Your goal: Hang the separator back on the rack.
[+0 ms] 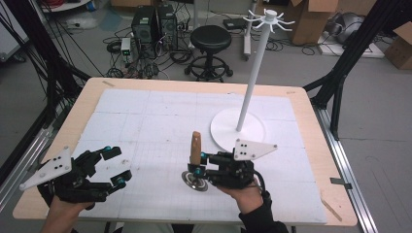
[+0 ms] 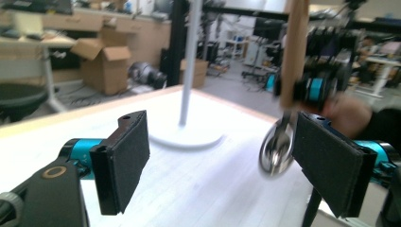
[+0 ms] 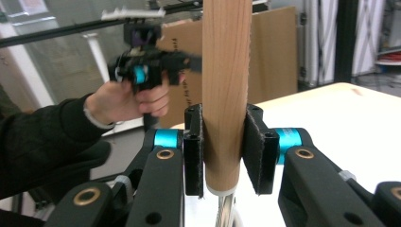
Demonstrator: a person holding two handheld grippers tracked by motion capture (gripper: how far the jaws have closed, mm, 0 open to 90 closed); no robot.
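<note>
Fingers (image 3: 257, 151) clamp wooden handle (image 3: 226, 90).

— What are the grippers looking like?
— Both the left gripper (image 1: 116, 167) and the right gripper (image 1: 199, 162) are showing black bodies, cyan collars behind the jaws, brass-ringed pivots, and flat black pads (image 2: 127, 156).
— Anything on top?
— Each is carrying a grey three-cornered plate (image 1: 252, 149) dotted with black holes.
— And the person?
— They're wearing a black sleeve (image 3: 42, 137), and a black cable (image 1: 260, 180) is looping off the right gripper.
</note>
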